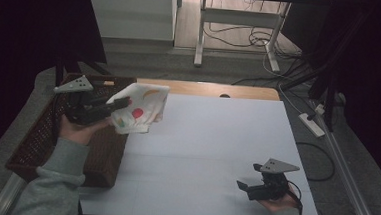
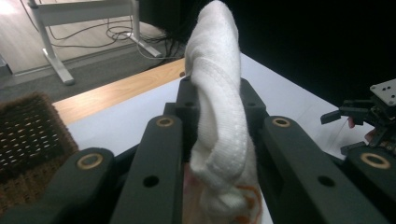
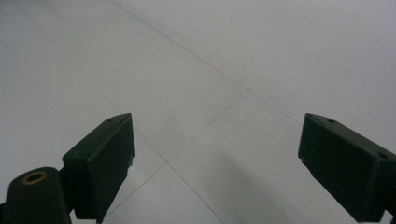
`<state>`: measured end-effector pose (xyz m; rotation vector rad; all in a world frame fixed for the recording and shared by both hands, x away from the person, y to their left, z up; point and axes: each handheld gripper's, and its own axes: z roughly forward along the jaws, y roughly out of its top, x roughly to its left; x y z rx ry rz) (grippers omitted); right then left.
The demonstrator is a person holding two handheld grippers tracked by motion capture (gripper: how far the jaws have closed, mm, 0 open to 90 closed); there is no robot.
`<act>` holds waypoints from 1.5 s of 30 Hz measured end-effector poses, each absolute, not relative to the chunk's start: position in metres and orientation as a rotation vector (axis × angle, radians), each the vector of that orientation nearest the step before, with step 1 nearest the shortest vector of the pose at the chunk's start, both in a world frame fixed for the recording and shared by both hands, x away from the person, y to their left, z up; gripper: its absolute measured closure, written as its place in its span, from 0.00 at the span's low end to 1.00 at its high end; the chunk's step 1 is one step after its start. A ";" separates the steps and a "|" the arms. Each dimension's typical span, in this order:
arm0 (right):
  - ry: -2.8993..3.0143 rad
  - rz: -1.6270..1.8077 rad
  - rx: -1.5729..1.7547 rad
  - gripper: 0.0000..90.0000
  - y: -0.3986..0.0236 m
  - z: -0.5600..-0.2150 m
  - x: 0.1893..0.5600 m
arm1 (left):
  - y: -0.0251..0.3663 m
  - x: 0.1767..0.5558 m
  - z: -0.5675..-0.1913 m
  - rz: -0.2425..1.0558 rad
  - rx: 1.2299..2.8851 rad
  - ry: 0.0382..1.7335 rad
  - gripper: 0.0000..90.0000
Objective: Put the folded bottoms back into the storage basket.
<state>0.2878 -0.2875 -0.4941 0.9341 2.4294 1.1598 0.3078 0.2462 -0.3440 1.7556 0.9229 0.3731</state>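
At upper left of the high view, the left gripper [image 1: 121, 103] pinches a white patterned cloth [image 1: 141, 109] between basket [image 1: 31, 143] and table [image 1: 215, 154]. Lower right, the right gripper [image 1: 246, 186] gapes wide, empty. Best to carry the cloth clear before spreading it.

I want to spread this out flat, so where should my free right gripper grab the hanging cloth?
Probably the cloth's loose lower corner, approached from the table side. The left gripper pinches its upper edge, so the lower part hangs free; the right gripper is open.
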 end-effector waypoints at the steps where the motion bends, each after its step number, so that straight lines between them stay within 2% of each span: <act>1: 2.430 1.156 0.933 0.13 -0.288 -0.494 0.288 | 0.248 0.307 -0.344 0.377 1.753 0.925 0.84; 45: 2.444 1.145 0.939 0.13 -0.286 -0.496 0.289 | 0.324 0.282 -0.360 0.428 1.682 1.076 0.84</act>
